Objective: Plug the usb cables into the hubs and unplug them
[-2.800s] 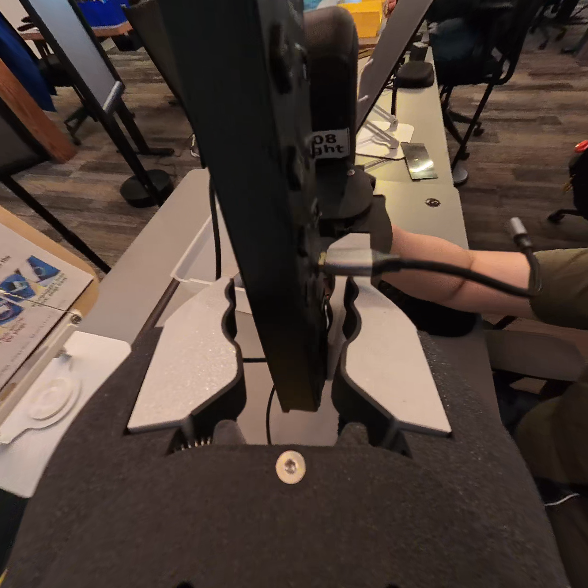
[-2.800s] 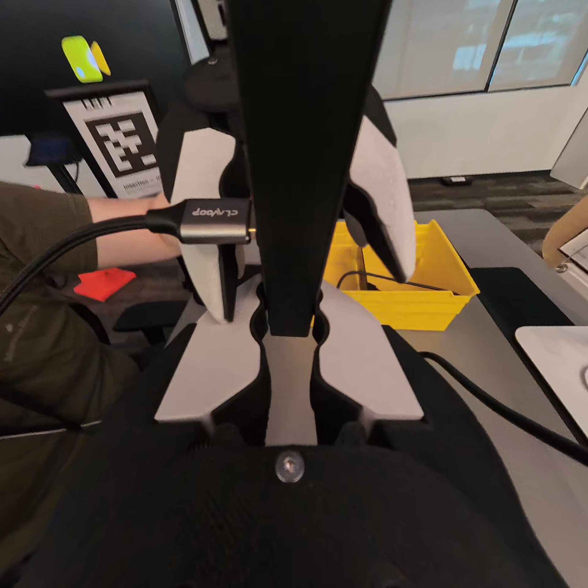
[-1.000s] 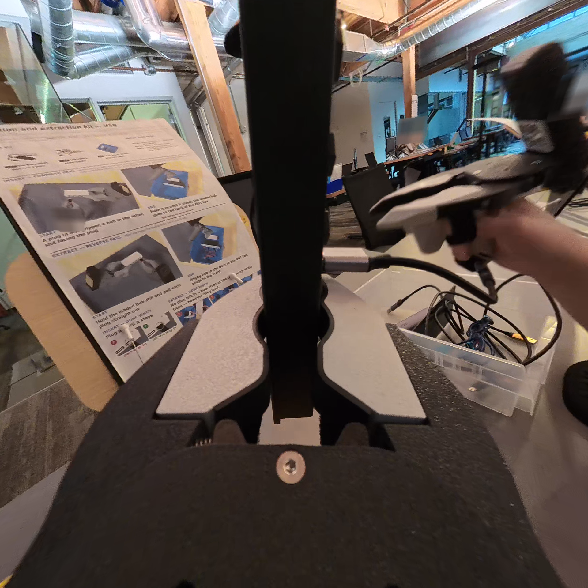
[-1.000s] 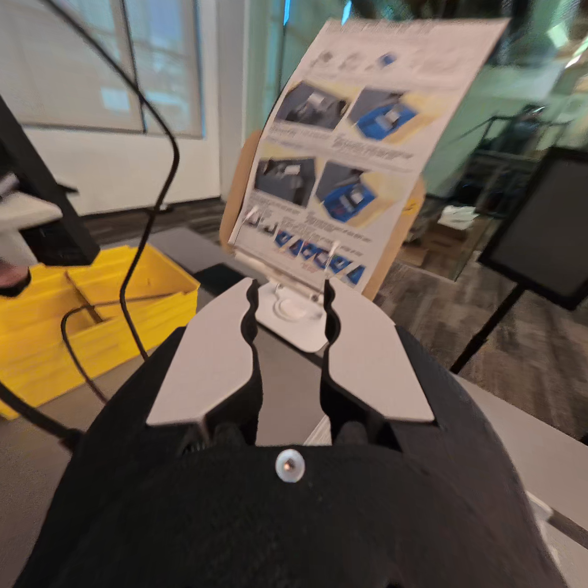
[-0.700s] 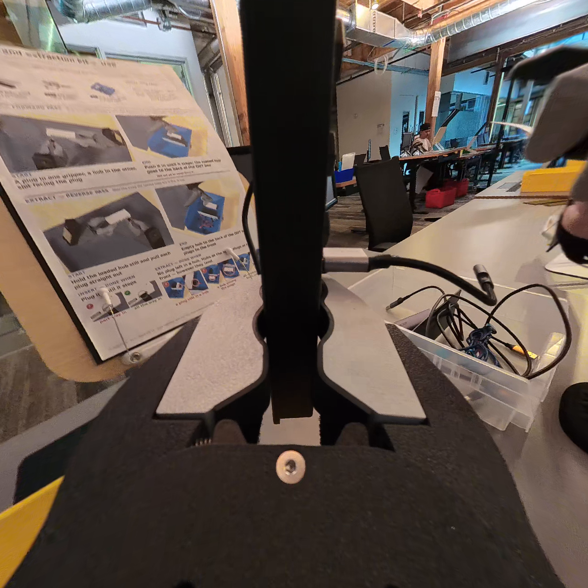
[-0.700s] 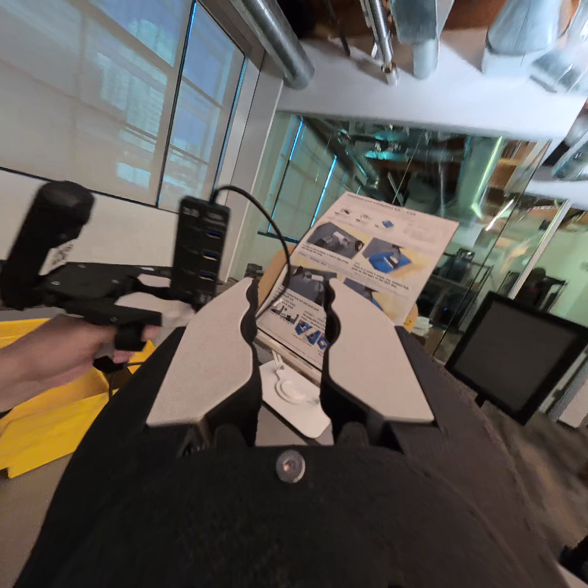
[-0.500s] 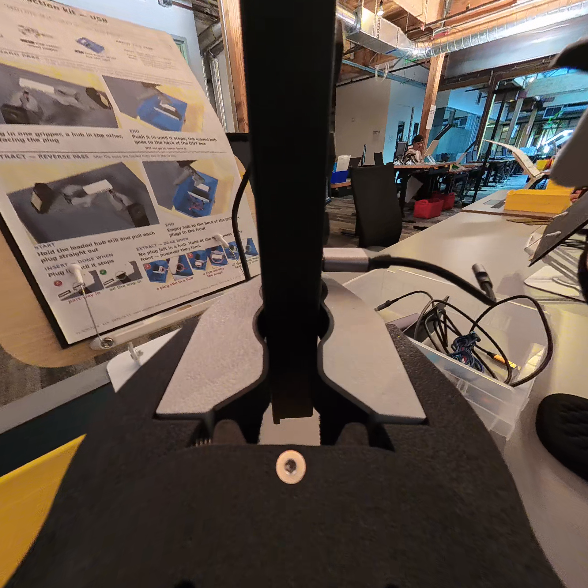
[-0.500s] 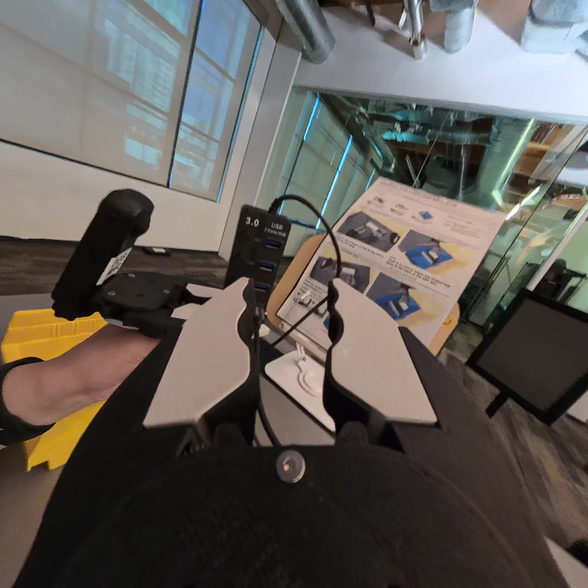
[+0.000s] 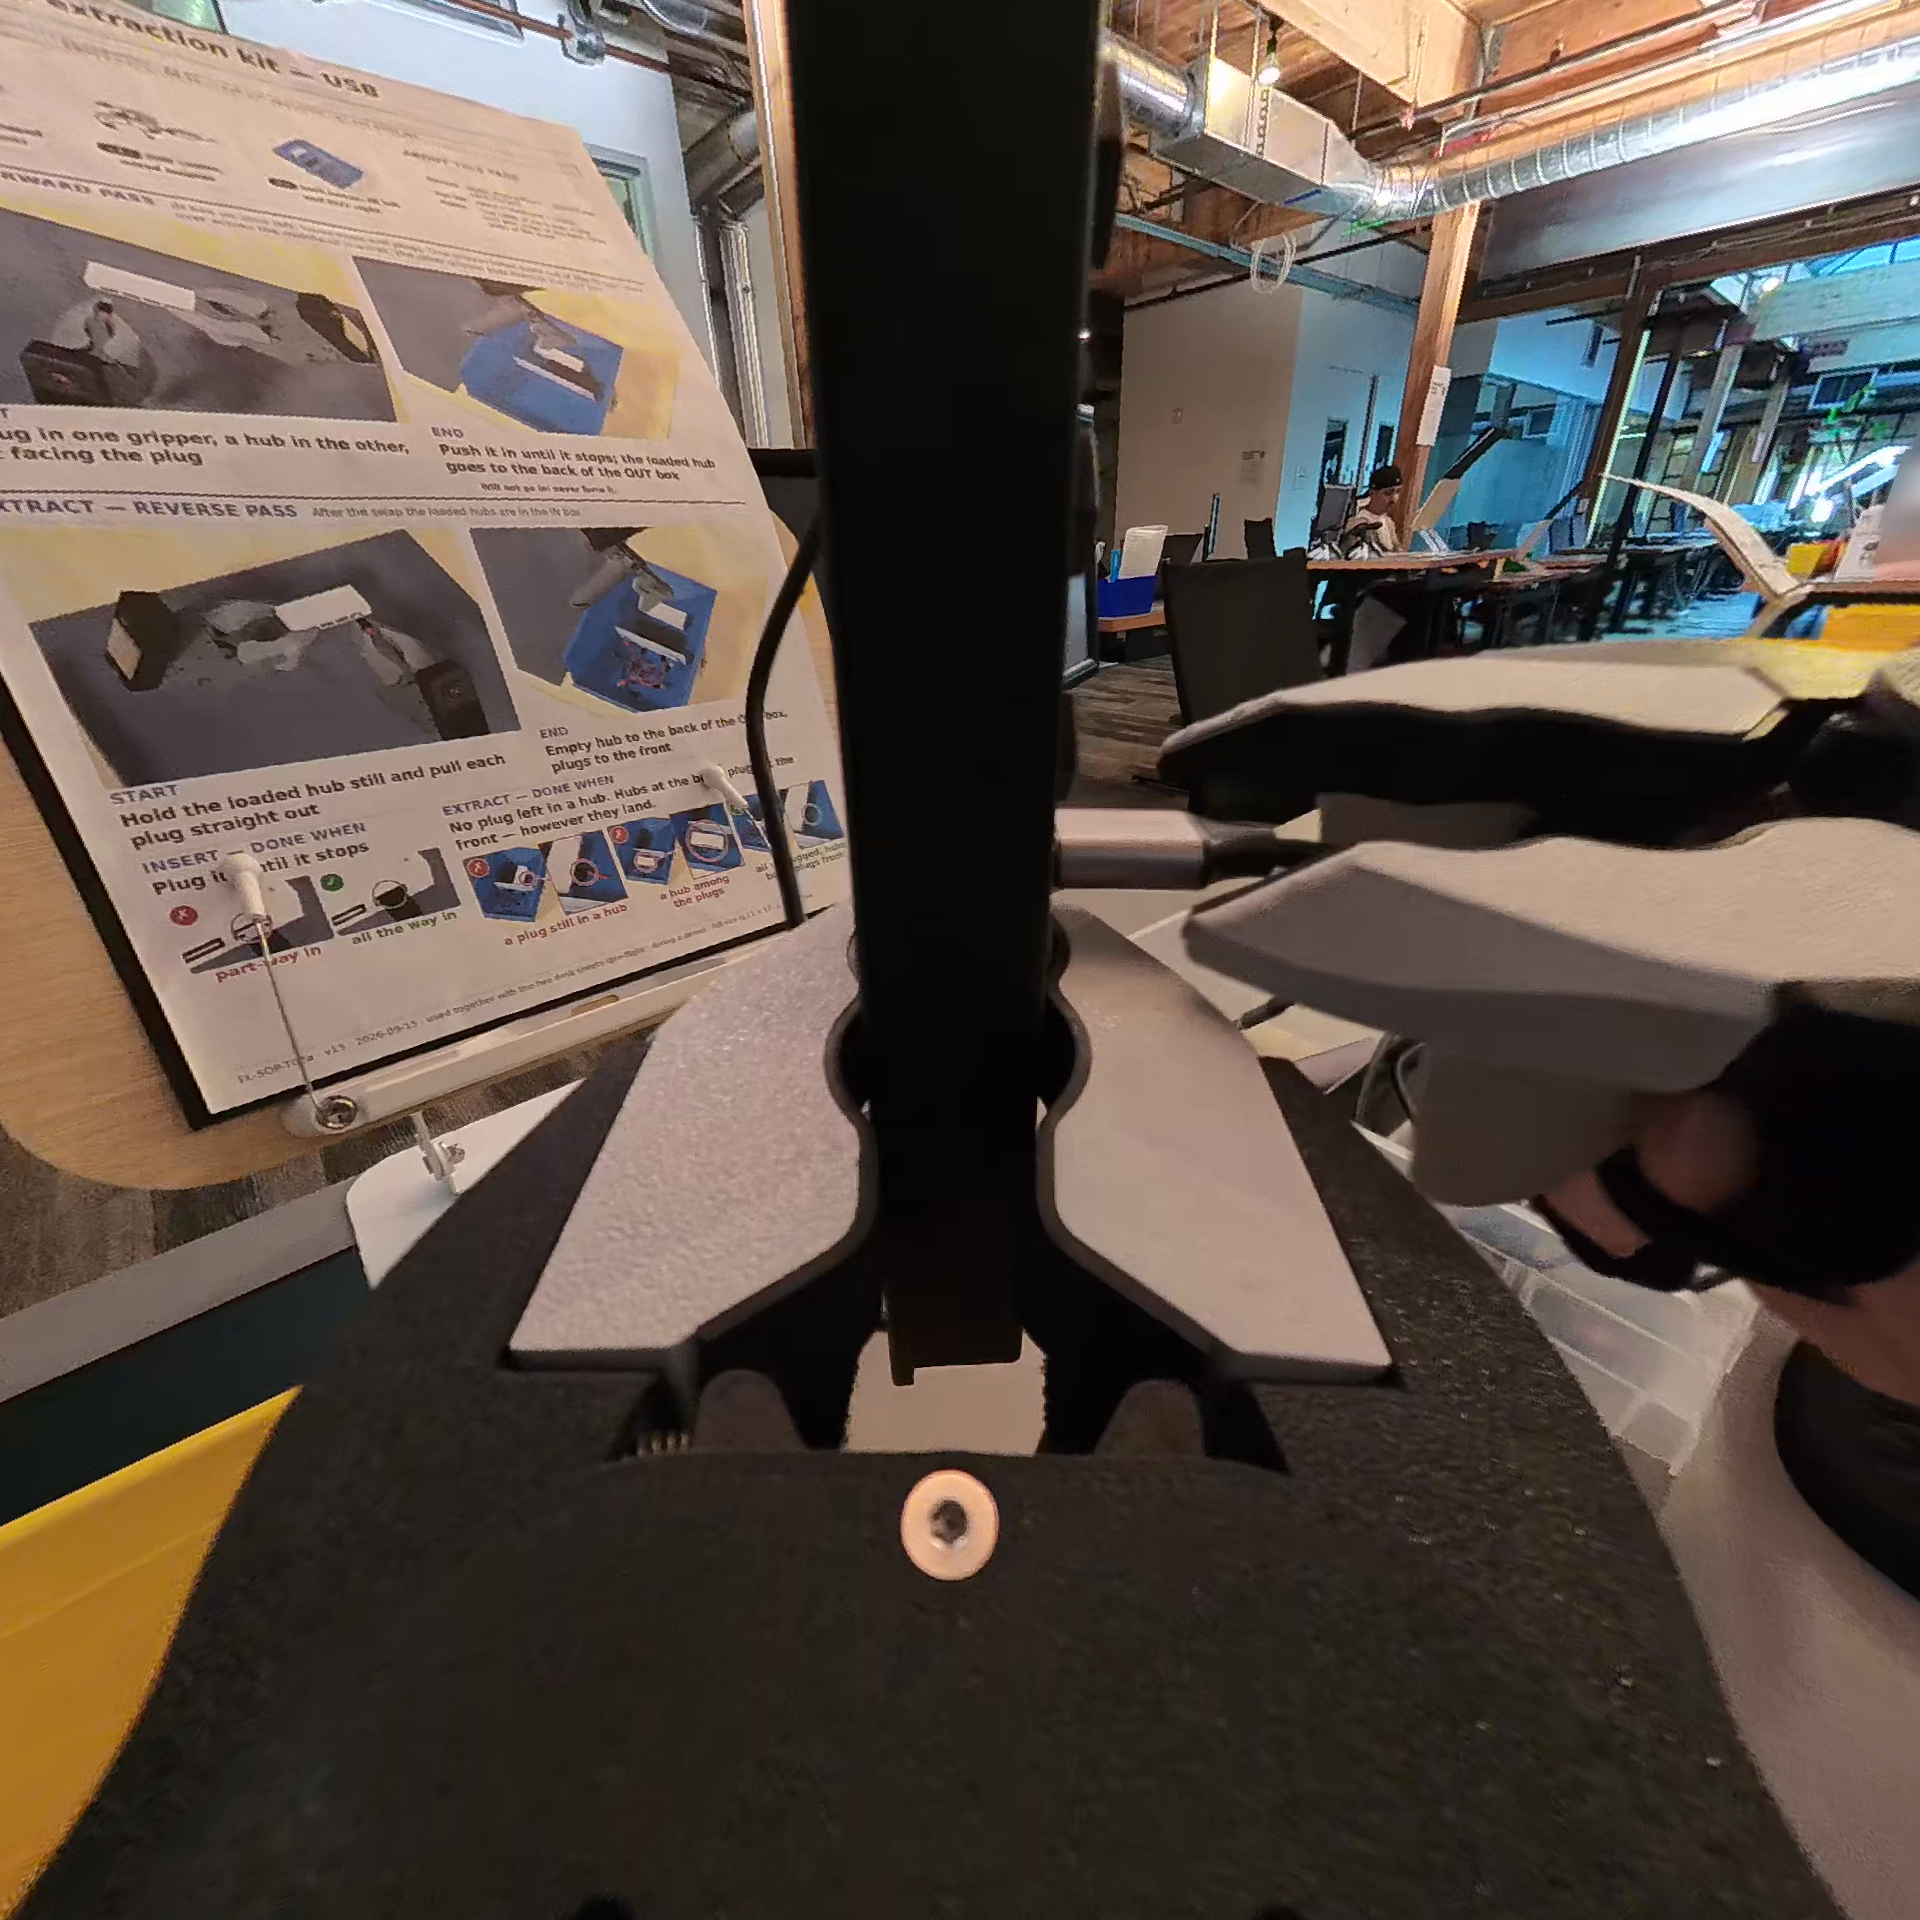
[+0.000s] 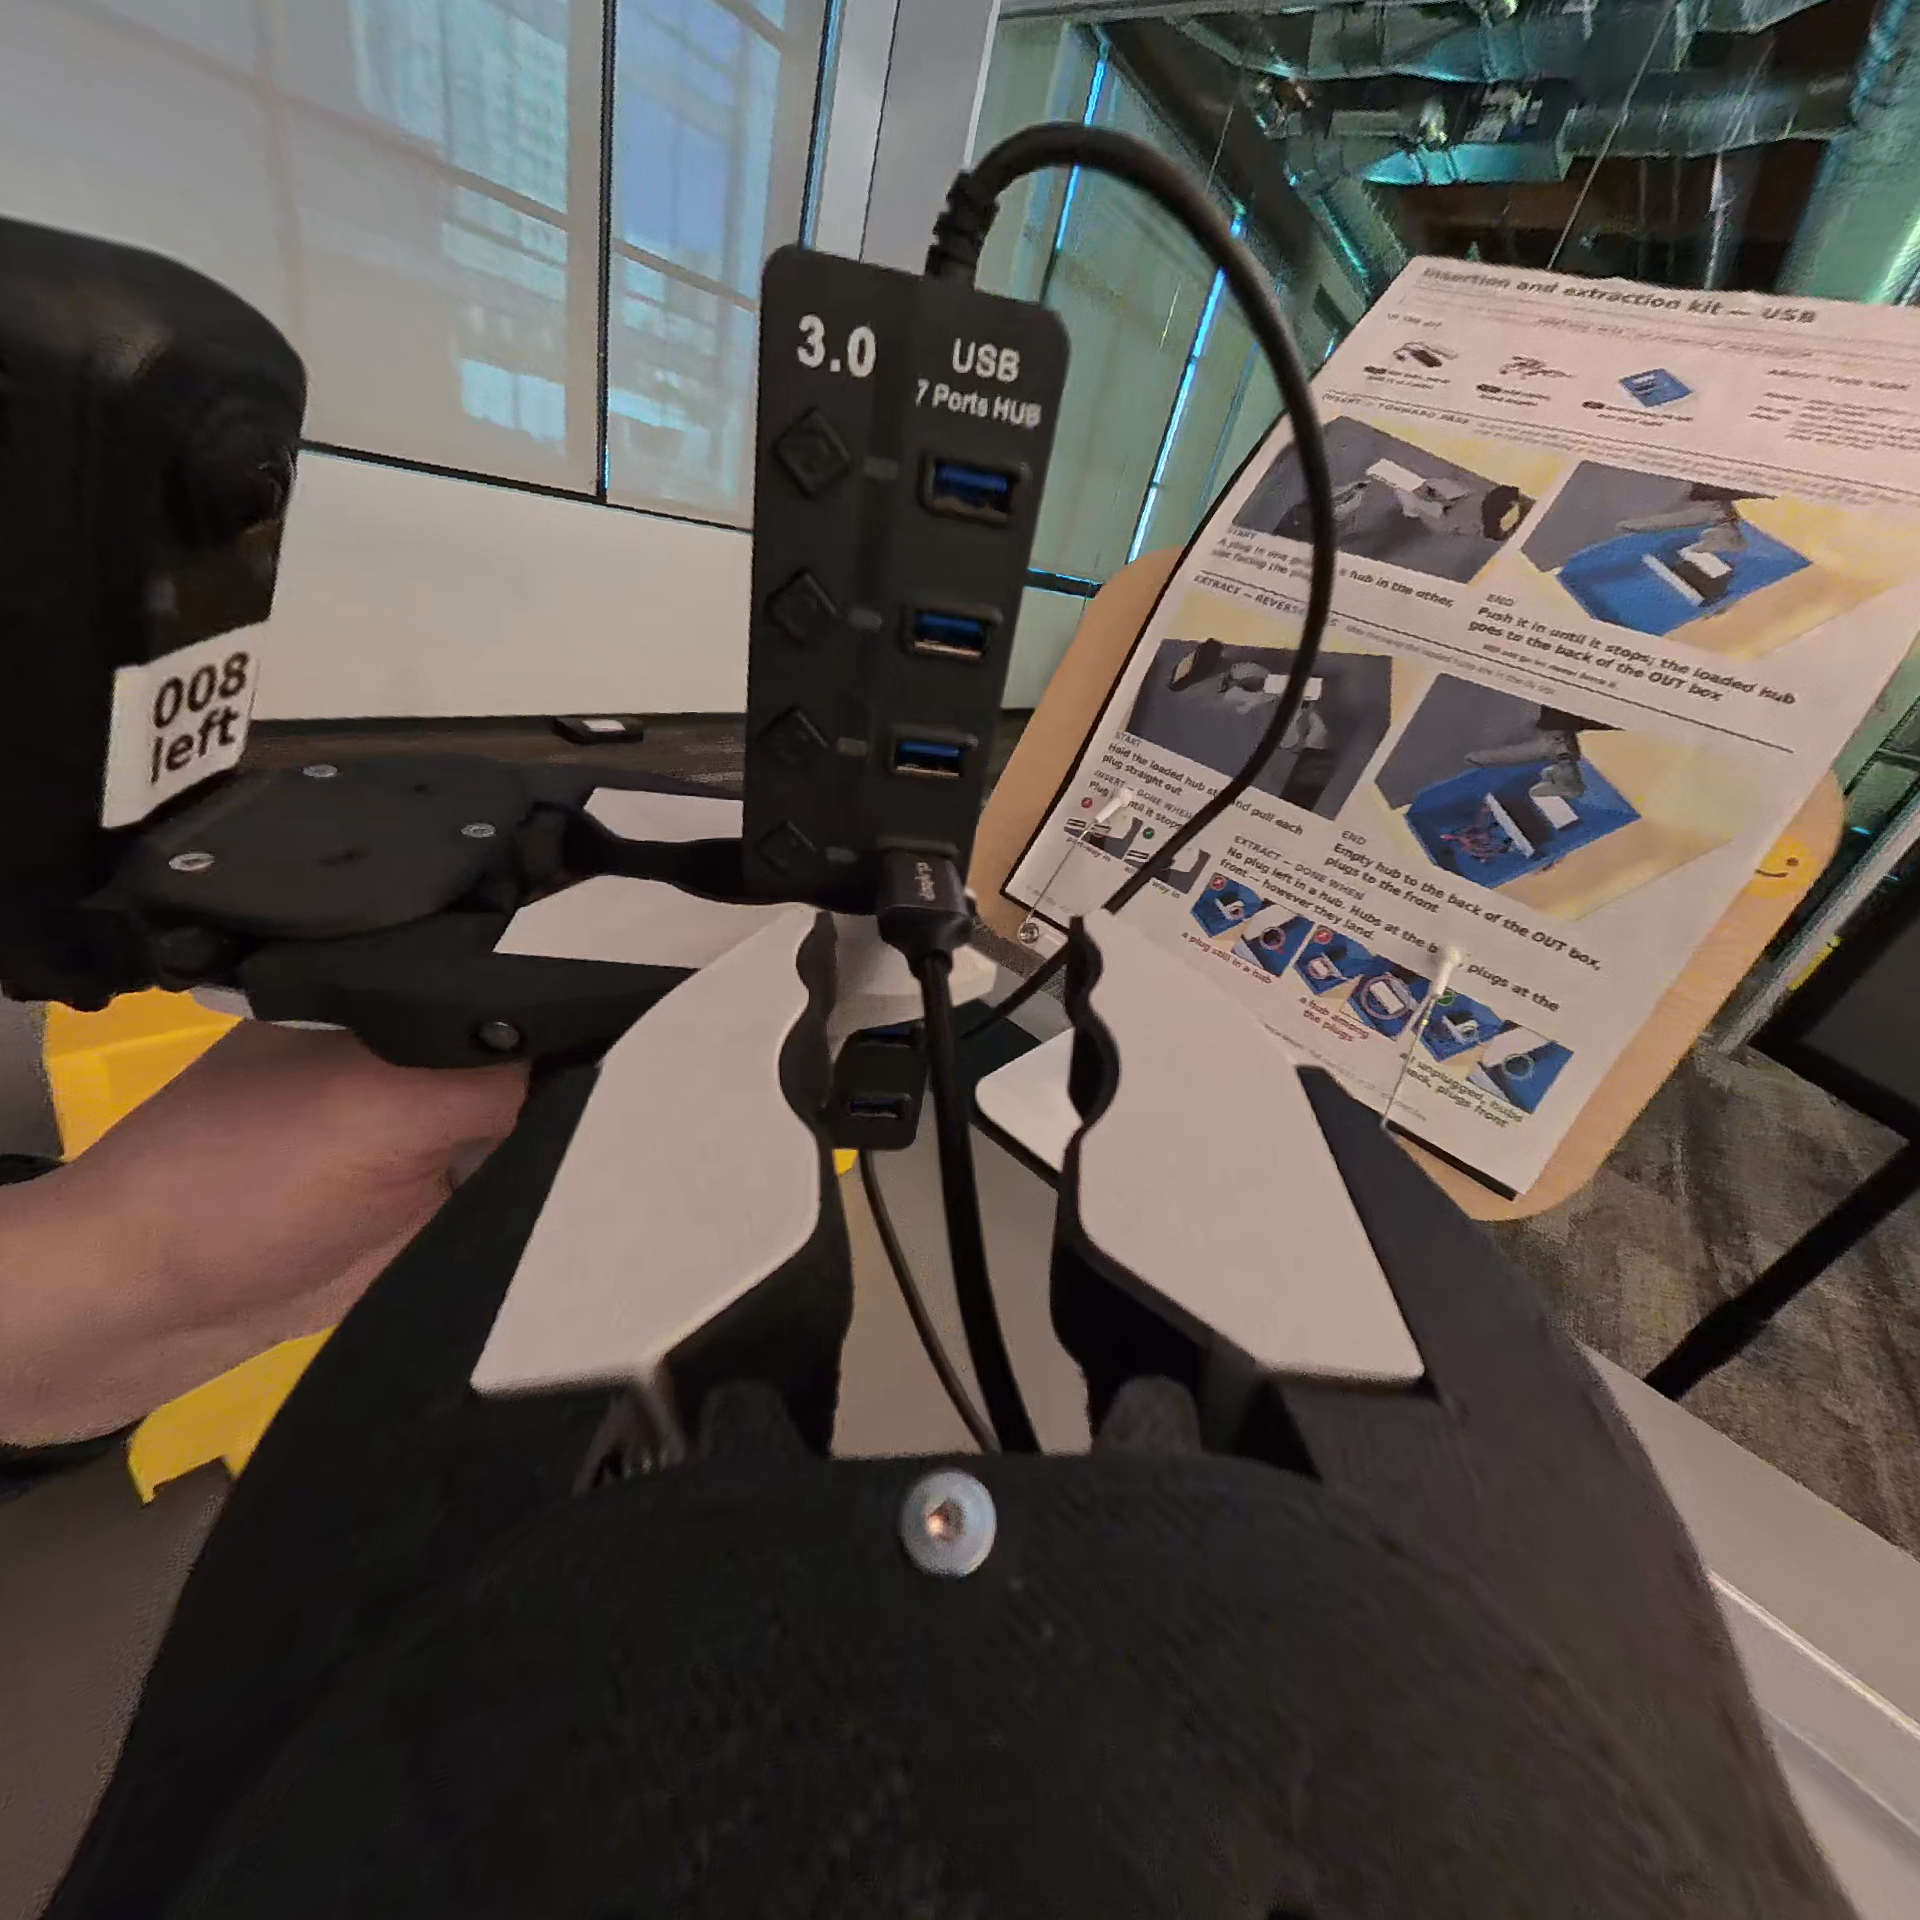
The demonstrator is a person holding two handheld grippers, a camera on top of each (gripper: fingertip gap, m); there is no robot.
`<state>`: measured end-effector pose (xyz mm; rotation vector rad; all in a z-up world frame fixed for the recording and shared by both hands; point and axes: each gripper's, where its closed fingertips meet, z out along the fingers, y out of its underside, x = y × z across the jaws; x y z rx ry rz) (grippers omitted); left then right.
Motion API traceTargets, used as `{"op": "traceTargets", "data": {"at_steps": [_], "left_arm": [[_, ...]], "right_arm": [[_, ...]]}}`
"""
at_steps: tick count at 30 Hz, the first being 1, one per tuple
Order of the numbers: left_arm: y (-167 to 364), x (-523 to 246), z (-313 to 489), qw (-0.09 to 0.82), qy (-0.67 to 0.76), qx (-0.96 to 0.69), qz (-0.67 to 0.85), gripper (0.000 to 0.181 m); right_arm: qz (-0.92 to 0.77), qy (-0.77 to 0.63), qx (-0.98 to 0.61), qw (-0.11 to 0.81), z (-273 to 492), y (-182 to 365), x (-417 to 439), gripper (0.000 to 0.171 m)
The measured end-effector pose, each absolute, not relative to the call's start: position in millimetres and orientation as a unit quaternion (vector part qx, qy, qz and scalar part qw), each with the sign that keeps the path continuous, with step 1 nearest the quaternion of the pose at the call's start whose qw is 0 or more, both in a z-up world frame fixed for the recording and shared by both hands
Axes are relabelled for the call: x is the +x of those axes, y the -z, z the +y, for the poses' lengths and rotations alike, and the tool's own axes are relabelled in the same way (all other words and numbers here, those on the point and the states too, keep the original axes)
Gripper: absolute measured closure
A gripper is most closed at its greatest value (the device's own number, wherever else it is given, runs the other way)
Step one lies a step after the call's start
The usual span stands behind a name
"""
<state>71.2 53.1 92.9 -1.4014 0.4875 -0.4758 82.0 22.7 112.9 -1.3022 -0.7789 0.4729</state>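
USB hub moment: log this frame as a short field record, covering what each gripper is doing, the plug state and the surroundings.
left gripper: shut on the black USB hub, held upright
right gripper: open, fingers either side of the cable, not clamped
plug: seated in the hub's fourth port from the top
free ports: three blue ports above the plug, two below
background: instruction sheet on a stand, yellow bin behind the left hand

Hub (image 10: 894, 623) upright in left gripper (image 9: 951, 997); plug (image 10: 920, 894) in its side; instruction sheet (image 10: 1455, 727) behind.
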Motion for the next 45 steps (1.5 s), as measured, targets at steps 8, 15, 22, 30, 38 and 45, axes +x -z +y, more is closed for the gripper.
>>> {"op": "traceTargets", "data": {"at_steps": [8, 15, 22, 30, 38, 45], "left_arm": [[-89, 79, 51, 0.712, 0.212, -0.630, 0.224, 0.156], [-89, 83, 49, 0.710, 0.213, -0.629, 0.235, 0.155], [-90, 86, 47, 0.713, 0.203, -0.624, 0.247, 0.155], [-97, 85, 43, 0.730, 0.159, -0.612, 0.259, 0.153], [-99, 85, 43, 0.723, 0.171, -0.617, 0.259, 0.153], [-101, 86, 42, 0.721, 0.178, -0.615, 0.265, 0.154]], "right_arm": [[-0.332, -0.248, -0.581, 0.700, 26, -109, 84, 0.141], [-0.331, -0.269, -0.584, 0.691, 27, -106, 82, 0.144], [-0.343, -0.250, -0.564, 0.709, 22, -107, 80, 0.153], [-0.338, -0.250, -0.544, 0.726, 16, -112, 82, 0.153], [-0.326, -0.263, -0.551, 0.722, 16, -114, 81, 0.153], [-0.325, -0.255, -0.552, 0.724, 14, -116, 81, 0.153]]}}
